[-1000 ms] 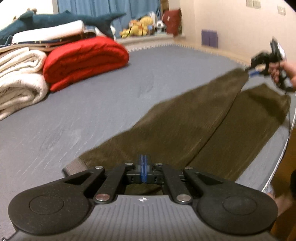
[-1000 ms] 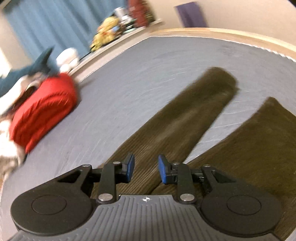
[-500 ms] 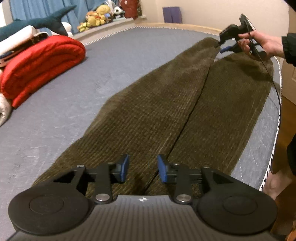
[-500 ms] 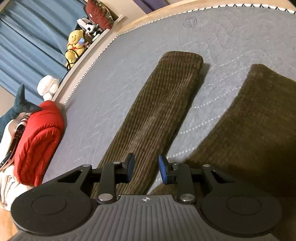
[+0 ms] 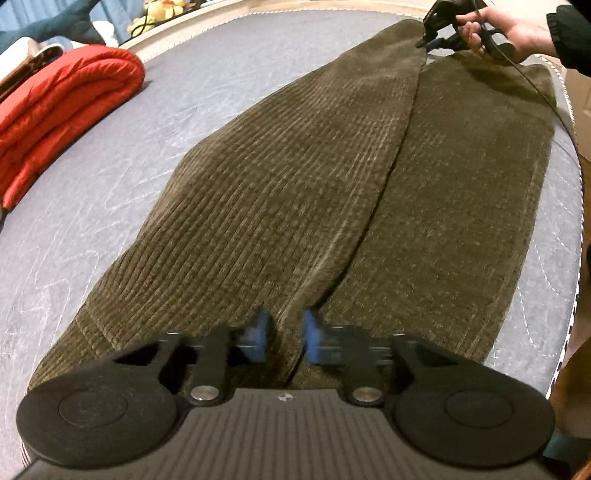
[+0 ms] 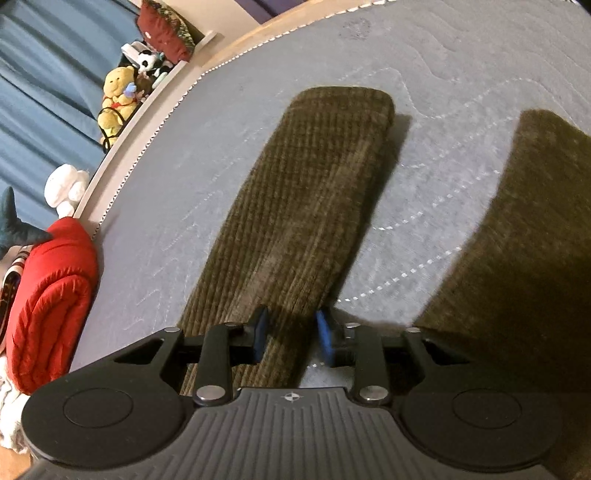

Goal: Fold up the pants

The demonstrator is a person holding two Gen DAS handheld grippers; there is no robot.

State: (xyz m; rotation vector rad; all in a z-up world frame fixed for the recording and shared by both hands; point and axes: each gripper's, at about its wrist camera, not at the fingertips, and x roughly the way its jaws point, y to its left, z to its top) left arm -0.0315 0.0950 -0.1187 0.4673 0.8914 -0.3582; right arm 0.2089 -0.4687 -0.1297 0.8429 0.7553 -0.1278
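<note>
Olive-brown corduroy pants lie flat on the grey bed, the legs running away from my left gripper. My left gripper is open, low over the waist end at the seam between the legs. My right gripper is open and hovers over the inner edge of one leg near its cuff; the other leg lies to the right. In the left wrist view the right gripper shows far off at the cuffs, held by a hand.
A folded red quilt lies at the bed's left; it also shows in the right wrist view. Stuffed toys sit on a ledge before blue curtains. The bed's edge runs close along the right.
My left gripper opened from shut and came lower over the waist. My right gripper moved down closer to the leg near the cuff and its jaws widened.
</note>
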